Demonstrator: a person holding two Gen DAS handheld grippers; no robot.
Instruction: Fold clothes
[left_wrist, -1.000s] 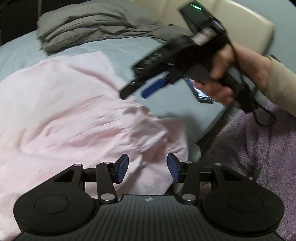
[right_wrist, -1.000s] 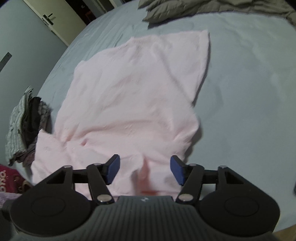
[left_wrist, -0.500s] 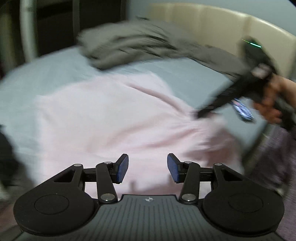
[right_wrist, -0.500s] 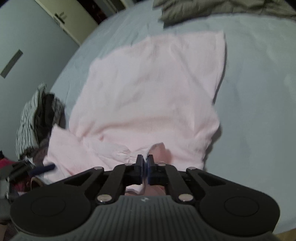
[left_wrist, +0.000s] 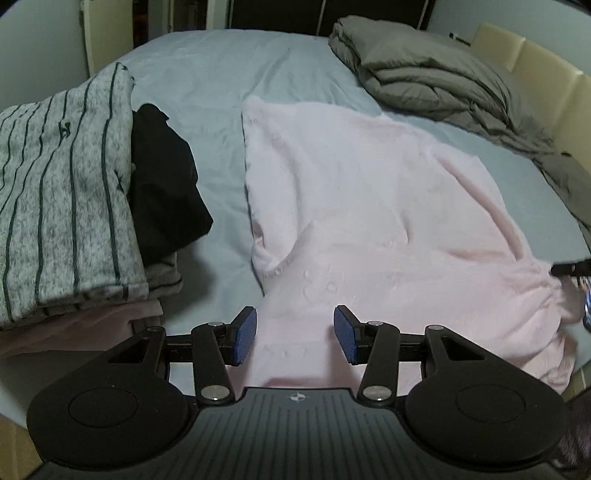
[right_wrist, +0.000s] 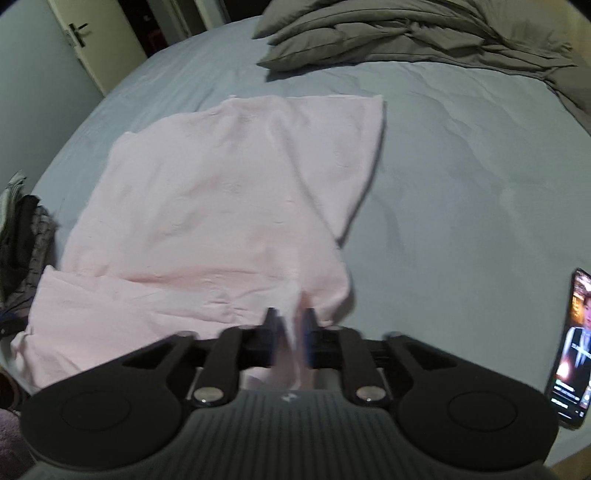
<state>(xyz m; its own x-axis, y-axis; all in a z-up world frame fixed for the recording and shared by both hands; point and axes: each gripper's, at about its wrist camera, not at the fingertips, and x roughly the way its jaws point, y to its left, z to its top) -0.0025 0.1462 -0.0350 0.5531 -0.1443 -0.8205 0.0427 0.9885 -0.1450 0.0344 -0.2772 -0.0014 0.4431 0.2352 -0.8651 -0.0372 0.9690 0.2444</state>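
1. Your right gripper (right_wrist: 290, 334) is nearly closed, pinching a ridge of the pink shirt (right_wrist: 229, 206) at its near edge. That frame is blurred at the tips, so how deep the bite goes is hard to tell.
2. Your left gripper (left_wrist: 294, 340) is wide open and holds nothing. The shirt's near edge lies between and under its fingers (left_wrist: 244, 334), which hover just above the cloth.
3. The shirt (left_wrist: 376, 221) lies mostly flat on the bed (left_wrist: 207, 77), spreading ahead of both grippers. From the left gripper, it runs forward and to the right. The far side reads as already doubled over, with a clean straight edge.
4. Expect thin, light, limp fabric. It will sag and drape from any pinch point, and it will not hold a shape by itself. A single-point lift will likely bunch it into a cone.
5. It looks soft and not fragile, so a firm pinch should do no harm. The risk is a slip if you catch only one thin layer.
6. Take hold on the hem or a seam, at the near corners, one gripper each, well apart. That should keep the edge taut when you lift.
7. To the left of the left gripper sits a pile of clothes (left_wrist: 66, 184). A phone (right_wrist: 570, 347) lies right of the right gripper; keep the cloth off it.
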